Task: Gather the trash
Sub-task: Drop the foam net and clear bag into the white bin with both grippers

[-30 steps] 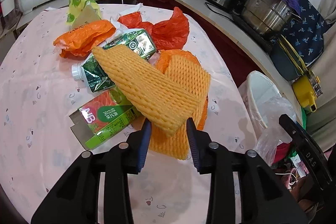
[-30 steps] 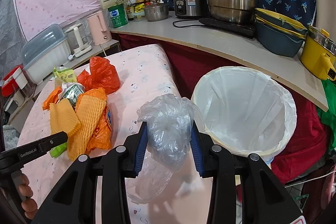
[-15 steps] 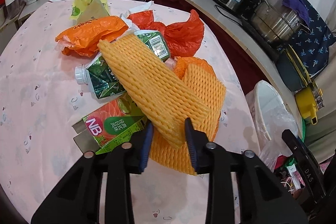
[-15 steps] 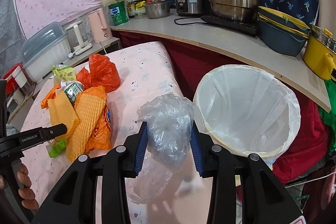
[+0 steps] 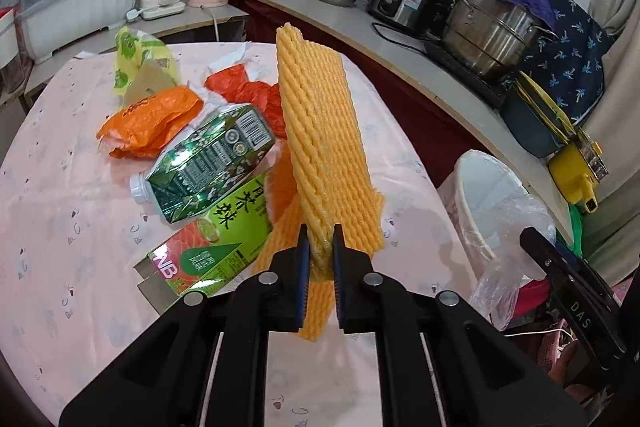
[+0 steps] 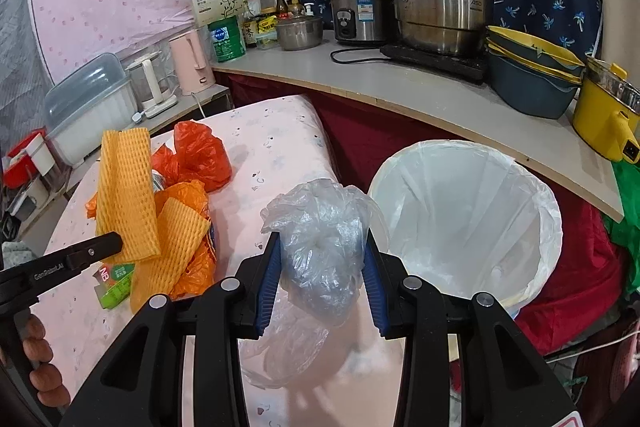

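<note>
Foam net (image 5: 320,131) now lifted upright, left tongs (image 5: 319,259) just clamped on it, apparently hiding wrappers; right tongs (image 6: 322,263) grip bag (image 6: 320,227).

Yellow foam net sleeve (image 5: 320,131) lifted upright, crumpled clear plastic bag (image 6: 320,247) beside white-lined bin (image 6: 472,219)

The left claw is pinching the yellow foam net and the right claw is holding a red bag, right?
Not quite. The left claw does pinch the yellow foam net, but the right claw holds a clear plastic bag, as the right wrist view shows. The red bag lies on the table.
</note>
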### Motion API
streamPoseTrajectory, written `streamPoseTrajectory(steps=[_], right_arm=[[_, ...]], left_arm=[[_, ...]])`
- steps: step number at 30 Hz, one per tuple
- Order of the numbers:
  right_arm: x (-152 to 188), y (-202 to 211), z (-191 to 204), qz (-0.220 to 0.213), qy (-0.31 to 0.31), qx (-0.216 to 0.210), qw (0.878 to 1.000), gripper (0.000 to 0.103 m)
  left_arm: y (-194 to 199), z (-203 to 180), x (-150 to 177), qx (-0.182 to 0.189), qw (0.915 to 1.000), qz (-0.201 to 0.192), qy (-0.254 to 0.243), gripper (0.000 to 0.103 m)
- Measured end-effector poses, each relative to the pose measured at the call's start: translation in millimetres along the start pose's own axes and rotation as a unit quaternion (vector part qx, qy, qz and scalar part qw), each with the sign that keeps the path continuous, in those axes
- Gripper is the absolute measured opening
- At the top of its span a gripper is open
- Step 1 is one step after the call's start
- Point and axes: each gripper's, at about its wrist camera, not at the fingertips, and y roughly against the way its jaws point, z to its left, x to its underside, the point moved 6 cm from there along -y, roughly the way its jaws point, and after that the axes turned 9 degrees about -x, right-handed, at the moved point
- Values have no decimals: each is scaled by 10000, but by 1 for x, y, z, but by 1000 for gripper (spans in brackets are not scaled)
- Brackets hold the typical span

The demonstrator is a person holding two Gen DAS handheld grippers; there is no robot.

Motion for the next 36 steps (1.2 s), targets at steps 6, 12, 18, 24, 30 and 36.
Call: streamPoseTrajectory(steps=[6, 12, 18, 24, 30, 36], right_arm=[[-8, 14, -25, -209, -161, 180, 9995, 37], [-15, 22, -67, -388, -414, 482, 9972, 37], [-18, 18, -115, -461, -715, 790, 9932, 37], [-22, 5, -154, -450, -973, 941, 9898, 37], [-26, 1, -170, -510, -1040, 1112, 9870, 46], [-34, 10, -168, -699, -997, 1185, 9855, 60]], left_arm=[[6, -51, -11, 247, 9983, -158, -499, 10], [-1, -114, -16, 588, 9931, -210, -993, 10], [-25, -171, -11, 953, 9855, -1, -1403, 10], [-53, -212, -5, 1145, 9779, 198, -1737, 10], [-71, -232, 0, 1214, 9745, 284, -1865, 21], [-67, -230, -5, 1028, 9775, 76, -1838, 49]])
